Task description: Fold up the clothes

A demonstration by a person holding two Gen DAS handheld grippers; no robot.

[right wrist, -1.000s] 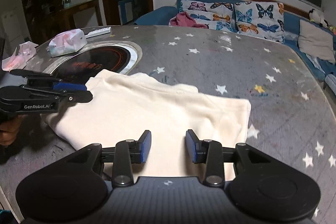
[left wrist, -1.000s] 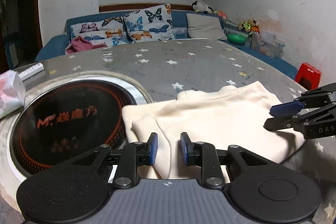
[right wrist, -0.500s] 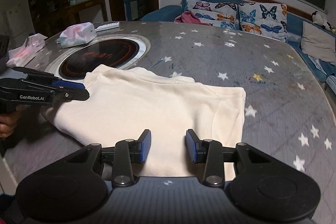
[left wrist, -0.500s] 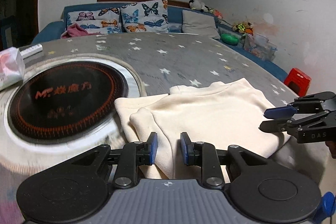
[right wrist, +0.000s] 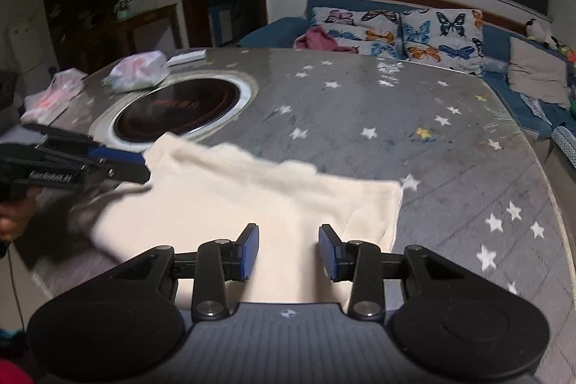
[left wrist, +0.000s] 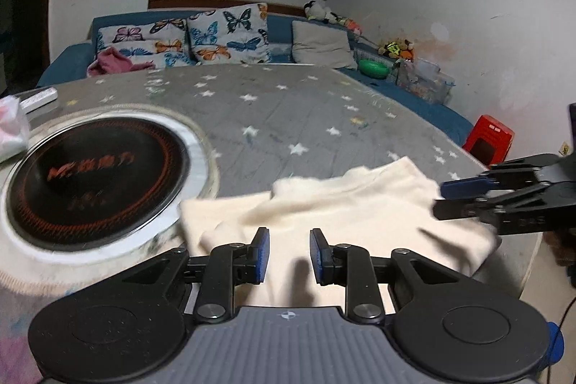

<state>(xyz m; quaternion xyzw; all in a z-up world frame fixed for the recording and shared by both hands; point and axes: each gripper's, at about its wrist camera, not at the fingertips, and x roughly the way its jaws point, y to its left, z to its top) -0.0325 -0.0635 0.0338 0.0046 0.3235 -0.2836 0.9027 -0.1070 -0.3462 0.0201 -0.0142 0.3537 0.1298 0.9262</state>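
Living-room setup at night: a big grey table [right wrist: 450, 168] covered in a white-star print, with a blue sofa [left wrist: 280, 24] and butterfly cushions [left wrist: 230, 35] running along behind its far edge and a dark window above that. Sunk into the table toward its left side is a round black induction cooktop [left wrist: 93, 175] with a silver ring and orange lettering, and a couple of plastic bags [right wrist: 138, 71] plus a white remote-looking thing [right wrist: 187, 57] sit past it near the far-left edge. The cream sweater [right wrist: 252, 204] is already folded into a rough rectangle and lies flat at the near edge of the table, its left corner just beside the cooktop ring, one corner slightly blurred. Left gripper [left wrist: 287, 254] hovers over the near-left part of the sweater with its blue pads [left wrist: 262, 252] parted and nothing pinched between them, just cream fabric showing through the gap underneath. Right gripper [right wrist: 289, 251] is the same deal over the near-right part of the sweater, fingers spread a bit wider, released, not grasping anything. A red stool [left wrist: 487, 141] stands on the floor off the table's right edge, and a green bowl [left wrist: 374, 68] sits on the sofa corner.
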